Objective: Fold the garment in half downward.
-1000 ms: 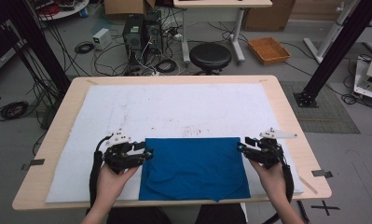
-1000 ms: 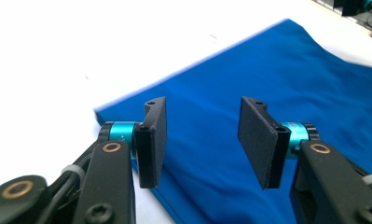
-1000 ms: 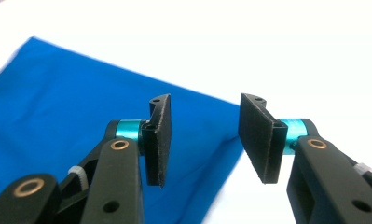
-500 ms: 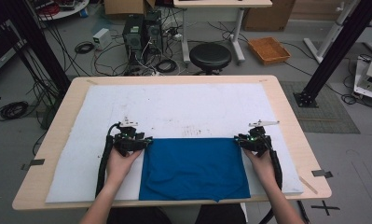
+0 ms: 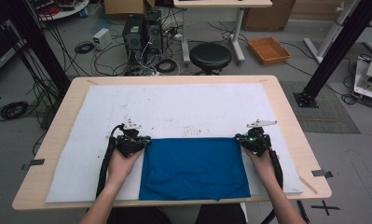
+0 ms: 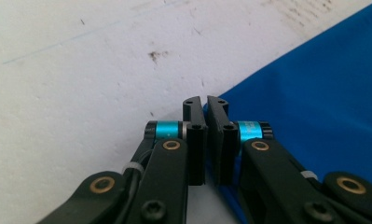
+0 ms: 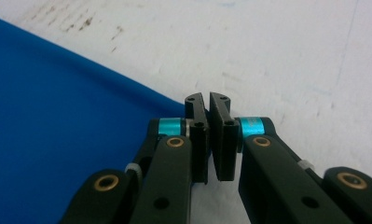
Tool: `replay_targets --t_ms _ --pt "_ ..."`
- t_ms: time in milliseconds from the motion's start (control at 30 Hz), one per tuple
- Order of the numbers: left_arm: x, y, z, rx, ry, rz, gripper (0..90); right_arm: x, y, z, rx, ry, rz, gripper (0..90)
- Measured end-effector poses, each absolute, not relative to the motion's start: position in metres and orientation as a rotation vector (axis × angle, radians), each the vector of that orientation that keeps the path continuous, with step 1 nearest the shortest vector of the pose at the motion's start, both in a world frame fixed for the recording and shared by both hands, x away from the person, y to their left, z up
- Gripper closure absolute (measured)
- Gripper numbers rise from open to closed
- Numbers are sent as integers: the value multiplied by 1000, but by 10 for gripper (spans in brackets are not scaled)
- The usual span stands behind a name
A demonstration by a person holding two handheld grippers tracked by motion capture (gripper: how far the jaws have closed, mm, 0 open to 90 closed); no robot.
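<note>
My left jaws: just closed and now together on the far left corner of the blue cloth — in the left gripper view a sliver of blue shows in the slit between the pads, so I judge the corner is pinched
My right jaws: likewise just closed, pressed together at the far right corner; the blue edge runs in under them in the right gripper view, though I cannot see fabric inside the slit itself
Why the corners: taking both far corners at once keeps that edge taut and level, which I judge is the grip for lifting it and folding it toward me
My hands: left hand and right hand lie low beside the cloth's two side edges, wrists on the pad, so the jaws meet the fabric almost flat
Blue cloth: spread flat on the near half of the white pad, its near edge close to my side of the tabletop
Pad beyond: bare with a few dark smudges — room for the cloth if I carry it away from me instead
Risk: a thin pinch could slip off one corner as I lift
</note>
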State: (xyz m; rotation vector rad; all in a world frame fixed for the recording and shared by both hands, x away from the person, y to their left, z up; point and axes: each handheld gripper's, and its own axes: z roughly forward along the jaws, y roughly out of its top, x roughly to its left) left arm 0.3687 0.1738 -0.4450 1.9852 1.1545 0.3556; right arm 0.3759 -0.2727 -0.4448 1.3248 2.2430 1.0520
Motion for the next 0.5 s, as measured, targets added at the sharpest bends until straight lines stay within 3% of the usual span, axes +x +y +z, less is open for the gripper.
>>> replay_targets --t_ms 500 --pt "397 174 -447 1952 1101 472 858 414 -275 -441 1341 2216 1031 866"
